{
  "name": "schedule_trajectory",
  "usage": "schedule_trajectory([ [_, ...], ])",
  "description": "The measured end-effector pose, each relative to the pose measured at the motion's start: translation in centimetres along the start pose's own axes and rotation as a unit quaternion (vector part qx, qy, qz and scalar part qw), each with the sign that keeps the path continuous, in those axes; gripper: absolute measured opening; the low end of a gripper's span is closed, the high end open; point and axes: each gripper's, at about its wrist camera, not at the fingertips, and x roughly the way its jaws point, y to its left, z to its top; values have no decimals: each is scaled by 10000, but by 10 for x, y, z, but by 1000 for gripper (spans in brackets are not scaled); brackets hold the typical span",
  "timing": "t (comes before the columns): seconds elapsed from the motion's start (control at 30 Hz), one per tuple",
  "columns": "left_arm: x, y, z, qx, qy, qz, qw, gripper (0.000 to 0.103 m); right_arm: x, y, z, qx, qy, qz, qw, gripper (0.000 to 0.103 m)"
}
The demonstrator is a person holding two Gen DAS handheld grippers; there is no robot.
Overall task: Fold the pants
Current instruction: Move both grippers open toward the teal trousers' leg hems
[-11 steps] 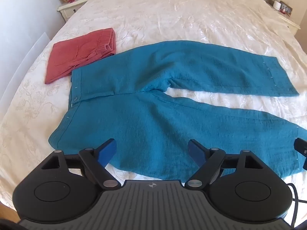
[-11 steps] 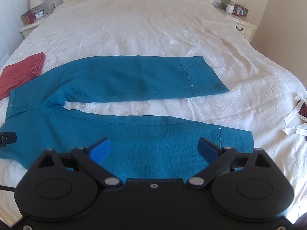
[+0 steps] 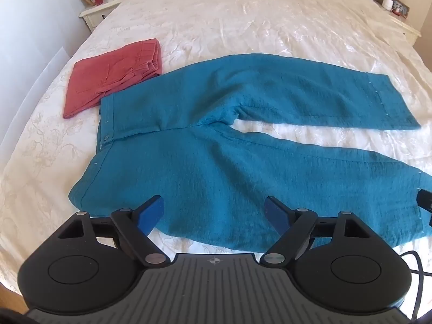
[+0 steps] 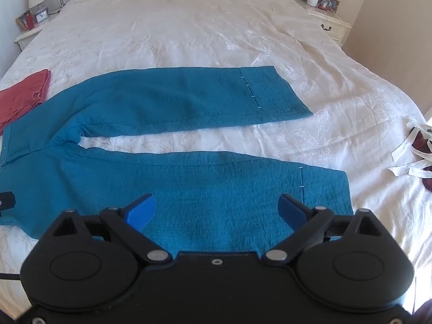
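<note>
The left gripper has its jaws spread wide with nothing between them, hanging steeply downward over the near leg of the teal pants at the lower centre of its frame. The right gripper likewise stands with jaws released and empty, above the near leg's cuff end. The pants lie flat on the bed, long axis running left to right across both frames, waistband at the left, cuffs pointing right, legs parted in a narrow V. A folded red garment lies at the upper left, touching the waistband.
</note>
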Motion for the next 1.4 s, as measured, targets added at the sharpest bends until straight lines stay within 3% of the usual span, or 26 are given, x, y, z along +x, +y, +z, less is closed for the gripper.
schedule_trajectory([
  [0.47,-13,-7,-11,-160,-230,128,9995,81,6,-8,14,180,287,-29,9994,98],
  [1.4,-19,-4,-19,-436,-190,90,9988,81,-2,-9,24,95,254,173,9995,98],
])
